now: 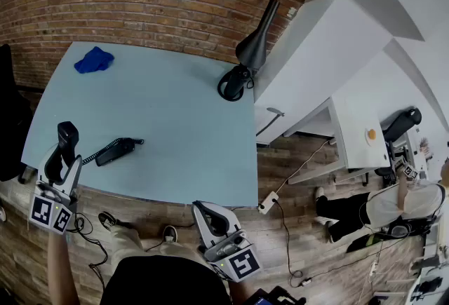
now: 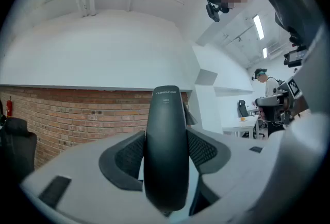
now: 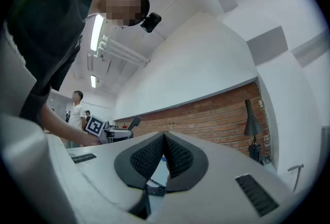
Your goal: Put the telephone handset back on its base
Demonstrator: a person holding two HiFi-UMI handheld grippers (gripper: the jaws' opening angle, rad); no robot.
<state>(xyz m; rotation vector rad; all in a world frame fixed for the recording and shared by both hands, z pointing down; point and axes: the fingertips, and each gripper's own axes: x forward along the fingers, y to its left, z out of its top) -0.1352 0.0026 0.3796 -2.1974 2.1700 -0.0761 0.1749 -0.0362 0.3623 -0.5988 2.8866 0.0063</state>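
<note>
My left gripper (image 1: pixel 59 165) is shut on the black telephone handset (image 1: pixel 67 137), holding it upright at the table's near left edge. In the left gripper view the handset (image 2: pixel 165 115) stands between the two ribbed pads (image 2: pixel 124 158), filling the gap of that gripper (image 2: pixel 165 153). The black phone base (image 1: pixel 116 150) lies on the pale blue table (image 1: pixel 175 121), just right of the handset, joined to it by a coiled cord (image 1: pixel 89 158). My right gripper (image 1: pixel 208 217) hangs off the table's front edge, shut, its tips (image 3: pixel 164 140) meeting with nothing between them.
A blue cloth (image 1: pixel 94 59) lies at the table's far left. A black desk lamp (image 1: pixel 250 51) stands at the far right corner by the brick wall. A black chair (image 1: pixel 10 114) is left of the table. Cables and a white adapter (image 1: pixel 266 203) lie on the floor; a person (image 1: pixel 382 209) sits right.
</note>
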